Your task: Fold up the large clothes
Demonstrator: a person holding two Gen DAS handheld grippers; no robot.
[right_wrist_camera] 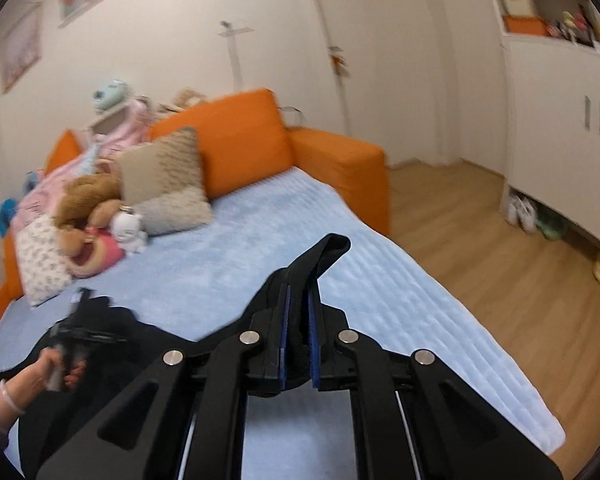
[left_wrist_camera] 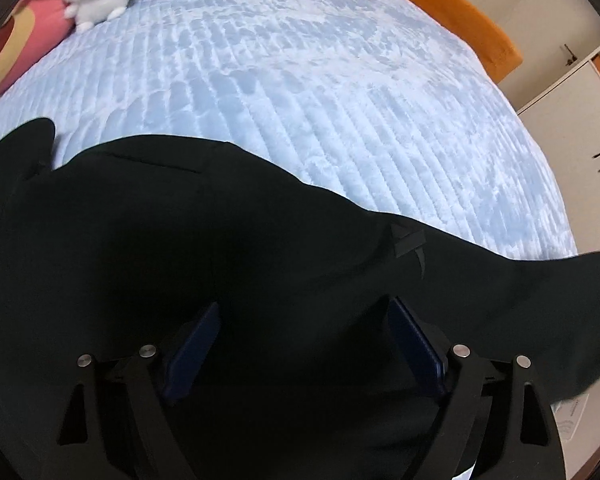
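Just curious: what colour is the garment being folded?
Black garment, clearest in the left wrist view.

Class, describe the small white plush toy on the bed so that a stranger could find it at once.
Start at the bed's light blue cover, then the heap of pillows and soft toys by the orange backrest. The small white plush toy sits before the beige pillow, beside a brown teddy bear; it alone is all white.

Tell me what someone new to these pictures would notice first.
The black garment stands out first, a dark mass spread over the near end of the pale blue bed cover. The right tongs are shut on a fold of it and the left tongs stand open over it. Behind, the orange sofa back glows, with cushions and a brown teddy bear piled at the bed's far left.
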